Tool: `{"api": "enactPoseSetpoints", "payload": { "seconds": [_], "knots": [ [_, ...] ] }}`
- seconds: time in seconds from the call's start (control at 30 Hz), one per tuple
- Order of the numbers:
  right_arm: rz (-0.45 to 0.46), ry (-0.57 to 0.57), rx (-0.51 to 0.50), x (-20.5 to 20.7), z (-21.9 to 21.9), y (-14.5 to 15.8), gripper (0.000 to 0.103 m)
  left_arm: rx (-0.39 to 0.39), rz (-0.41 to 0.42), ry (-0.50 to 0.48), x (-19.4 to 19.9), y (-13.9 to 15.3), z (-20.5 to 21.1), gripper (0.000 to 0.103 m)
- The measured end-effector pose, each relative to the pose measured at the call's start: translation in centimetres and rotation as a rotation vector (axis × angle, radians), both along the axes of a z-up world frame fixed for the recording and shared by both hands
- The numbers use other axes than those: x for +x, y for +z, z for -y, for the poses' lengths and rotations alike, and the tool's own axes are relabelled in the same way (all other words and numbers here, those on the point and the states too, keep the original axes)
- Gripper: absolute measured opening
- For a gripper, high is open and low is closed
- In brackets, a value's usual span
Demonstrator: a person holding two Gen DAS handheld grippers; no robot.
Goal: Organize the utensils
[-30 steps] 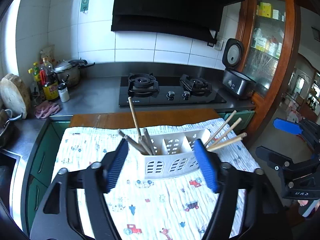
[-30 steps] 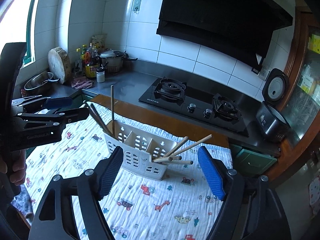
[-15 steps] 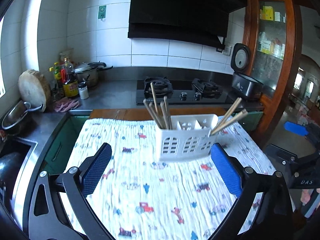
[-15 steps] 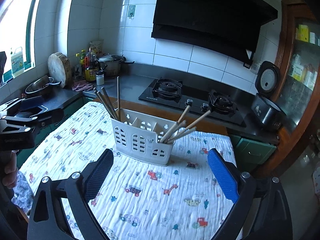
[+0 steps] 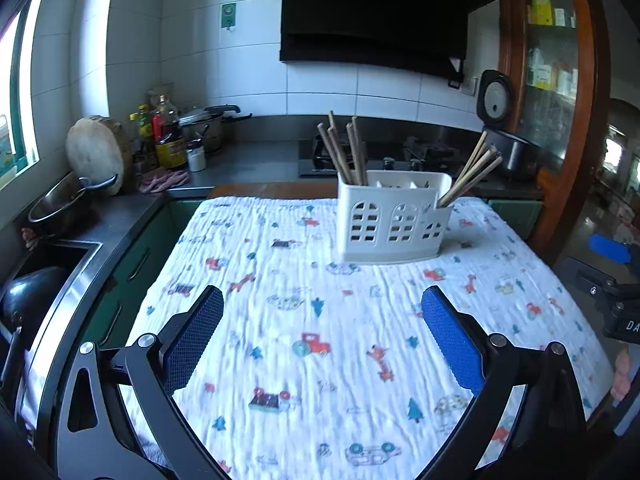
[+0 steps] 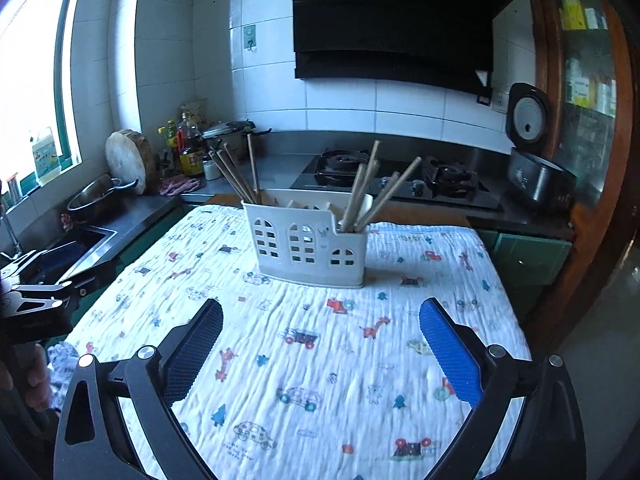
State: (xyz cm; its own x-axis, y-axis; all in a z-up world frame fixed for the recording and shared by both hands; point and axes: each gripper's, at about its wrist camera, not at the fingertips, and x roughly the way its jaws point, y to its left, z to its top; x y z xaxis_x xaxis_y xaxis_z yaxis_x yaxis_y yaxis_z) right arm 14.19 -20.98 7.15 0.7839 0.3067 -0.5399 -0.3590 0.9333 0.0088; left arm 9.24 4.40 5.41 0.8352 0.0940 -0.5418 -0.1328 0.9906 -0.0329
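A white slotted utensil holder (image 5: pixel 390 218) stands upright on a patterned cloth (image 5: pixel 340 340); it also shows in the right wrist view (image 6: pixel 308 250). Several wooden chopsticks (image 5: pixel 344 150) stand in its left compartment and several more (image 5: pixel 470 174) lean out of its right compartment. My left gripper (image 5: pixel 322 316) is open and empty, well back from the holder. My right gripper (image 6: pixel 320 326) is open and empty, also well back from it.
A gas stove (image 6: pixel 396 178), a rice cooker (image 6: pixel 536 168), bottles (image 5: pixel 166 140), a pot (image 5: pixel 208 126) and a round chopping board (image 5: pixel 96 154) line the counter behind. A sink (image 5: pixel 36 276) with a pan lies left. A wooden cabinet (image 5: pixel 560 92) stands right.
Both grippers have drawn back and down from around the holder, which now stands farther away. Both stayed open and empty.
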Motion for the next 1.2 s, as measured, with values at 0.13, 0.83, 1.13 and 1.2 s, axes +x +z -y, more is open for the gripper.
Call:
{"api": "enactPoseSetpoints", "payload": {
  "seconds": [0.13,0.83,1.13,1.2],
  "knots": [
    [0.004,-0.025,-0.003,-1.3,0.3,-1.9,0.096,-0.021,-0.006,0.027,-1.7,-1.3,-0.1,0.098],
    [-0.02,-0.098,0.017,-4.5,1.6,-5.0,0.096,0.048,-0.044,0.004,-4.0,-3.7,1.6,0.098],
    [-0.027,-0.093,0.006,-4.5,1.3,-5.4,0.096,0.034,-0.047,0.006,-4.1,-3.8,1.3,0.098],
    [-0.029,-0.092,0.007,-4.5,1.2,-5.5,0.096,0.037,-0.048,0.006,-4.1,-3.8,1.3,0.098]
  ]
}}
